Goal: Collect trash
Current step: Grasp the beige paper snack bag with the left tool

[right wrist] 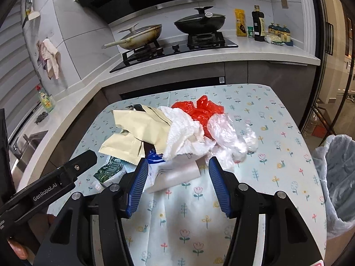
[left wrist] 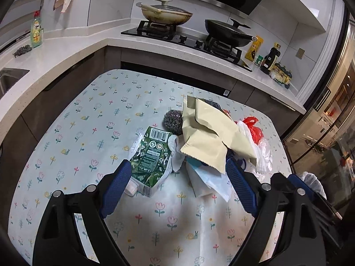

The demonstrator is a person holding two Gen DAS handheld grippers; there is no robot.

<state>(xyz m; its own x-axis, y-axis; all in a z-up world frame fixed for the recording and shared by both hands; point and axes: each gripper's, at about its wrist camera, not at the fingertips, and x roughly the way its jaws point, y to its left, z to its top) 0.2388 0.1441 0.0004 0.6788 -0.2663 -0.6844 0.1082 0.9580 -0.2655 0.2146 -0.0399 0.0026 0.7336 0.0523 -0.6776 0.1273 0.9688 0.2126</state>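
You are holding the left tool (left wrist: 177,177) wide and the right tool (right wrist: 178,175) half-open, both empty, nearing the trash pile (right wrist: 177,130) mid-tabletop (right wrist: 277,177), so try pinching loose wrappers first, toward the right-edge bin (right wrist: 337,177).

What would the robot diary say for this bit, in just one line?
stage: reaching for trash pile | left gripper: open, empty | right gripper: open, empty | trash: beige pouch, red bag on table | bin: right
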